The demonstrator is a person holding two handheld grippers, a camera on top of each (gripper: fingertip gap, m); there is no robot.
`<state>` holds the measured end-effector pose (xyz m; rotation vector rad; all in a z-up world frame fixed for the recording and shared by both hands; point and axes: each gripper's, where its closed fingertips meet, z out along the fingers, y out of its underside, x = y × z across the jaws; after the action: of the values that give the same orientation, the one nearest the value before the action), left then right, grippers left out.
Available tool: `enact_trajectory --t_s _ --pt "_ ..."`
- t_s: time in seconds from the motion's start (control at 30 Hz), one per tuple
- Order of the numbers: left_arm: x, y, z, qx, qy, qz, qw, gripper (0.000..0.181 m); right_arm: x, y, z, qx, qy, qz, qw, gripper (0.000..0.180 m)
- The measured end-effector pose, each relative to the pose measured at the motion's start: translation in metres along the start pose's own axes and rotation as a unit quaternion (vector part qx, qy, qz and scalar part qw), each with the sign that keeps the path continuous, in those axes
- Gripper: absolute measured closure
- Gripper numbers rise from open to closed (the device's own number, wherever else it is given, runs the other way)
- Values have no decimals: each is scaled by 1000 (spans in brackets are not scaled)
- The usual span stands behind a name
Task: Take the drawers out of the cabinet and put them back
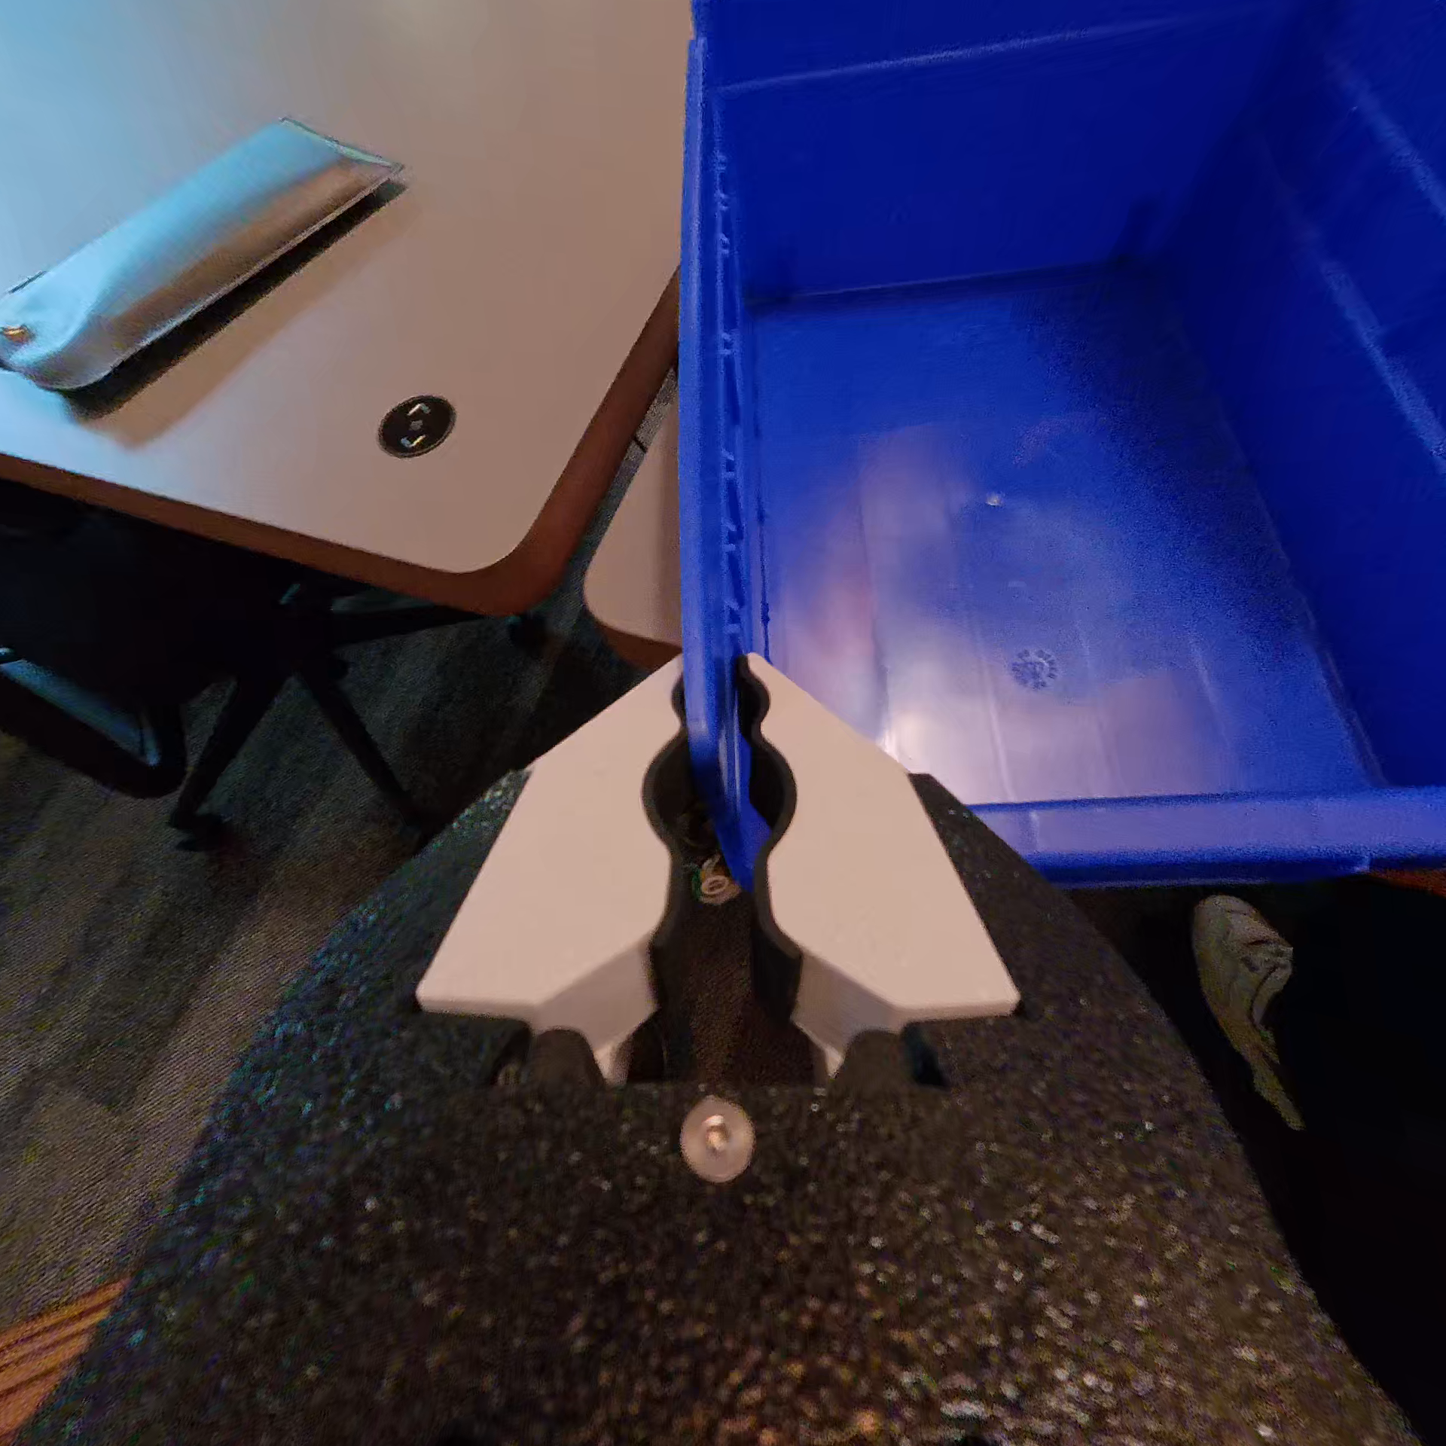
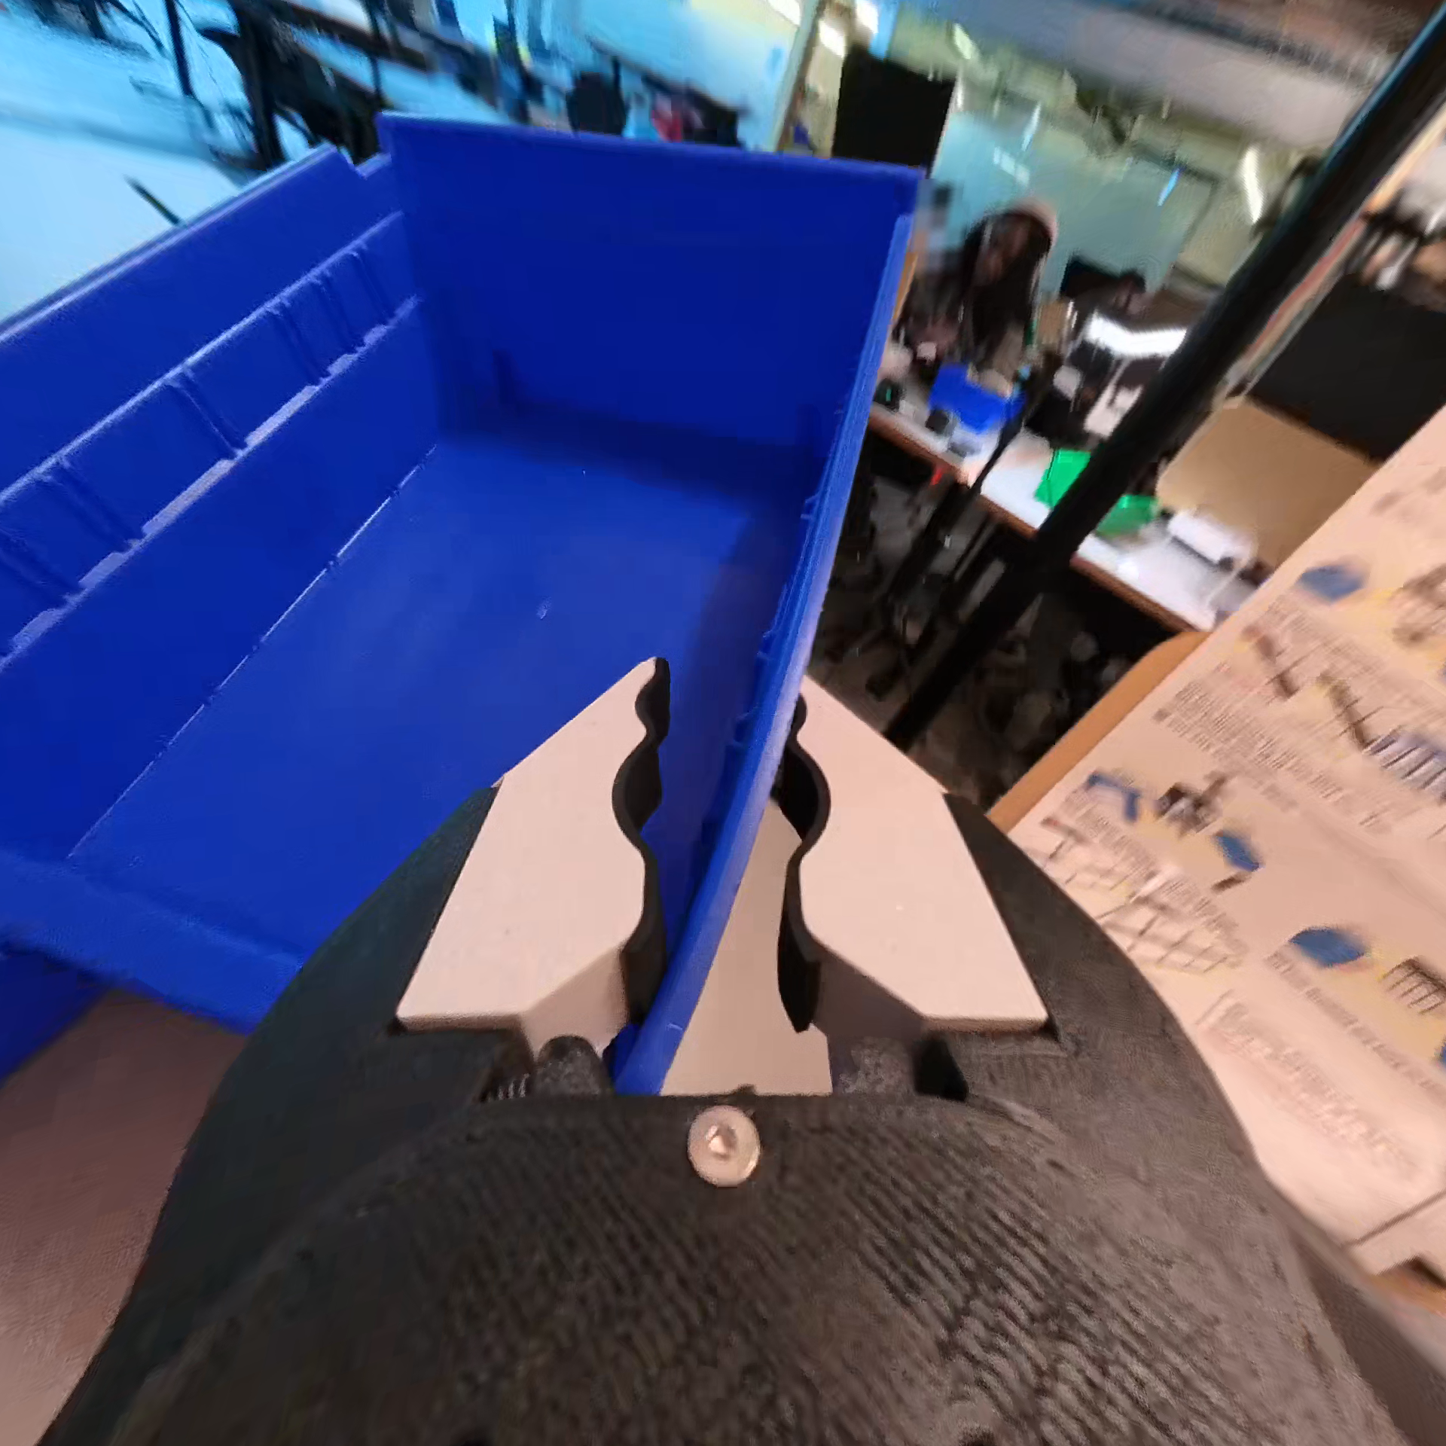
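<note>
A blue plastic drawer [image 1: 1056,508], empty, is held up off the table between both grippers. My left gripper [image 1: 712,665] is shut on the drawer's left side wall near its front corner. In the right wrist view the same drawer [image 2: 469,626] fills the left half. My right gripper [image 2: 728,685] straddles the drawer's right side wall, and its black pads press on that wall from both sides. The cabinet is not in view.
A beige table [image 1: 313,313] with a brown edge carries a silver pouch [image 1: 180,258] and a round black socket [image 1: 416,425]. Carpet, chair legs and a shoe [image 1: 1244,986] lie below. To the right are a printed cardboard box [image 2: 1252,782], a black pole [image 2: 1174,391] and a far workbench with a person [image 2: 1009,282].
</note>
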<state>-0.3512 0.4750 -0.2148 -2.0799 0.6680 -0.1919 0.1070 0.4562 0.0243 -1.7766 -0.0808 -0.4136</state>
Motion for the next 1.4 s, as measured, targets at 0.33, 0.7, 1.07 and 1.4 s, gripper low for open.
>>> enact_trajectory --t_s 0.33,0.7,1.07,1.4 --pt "63 -47 54 35 -1 22 999 177 171 -74 -214 166 41 88 981 154" --pt "148 -115 135 58 53 45 996 178 402 152 -407 111 254 226 934 150" --pt "220 -173 205 70 109 65 989 178 467 407 -418 -29 284 385 878 150" --pt "244 -195 232 73 141 77 984 178 466 479 -382 -104 276 374 879 150"
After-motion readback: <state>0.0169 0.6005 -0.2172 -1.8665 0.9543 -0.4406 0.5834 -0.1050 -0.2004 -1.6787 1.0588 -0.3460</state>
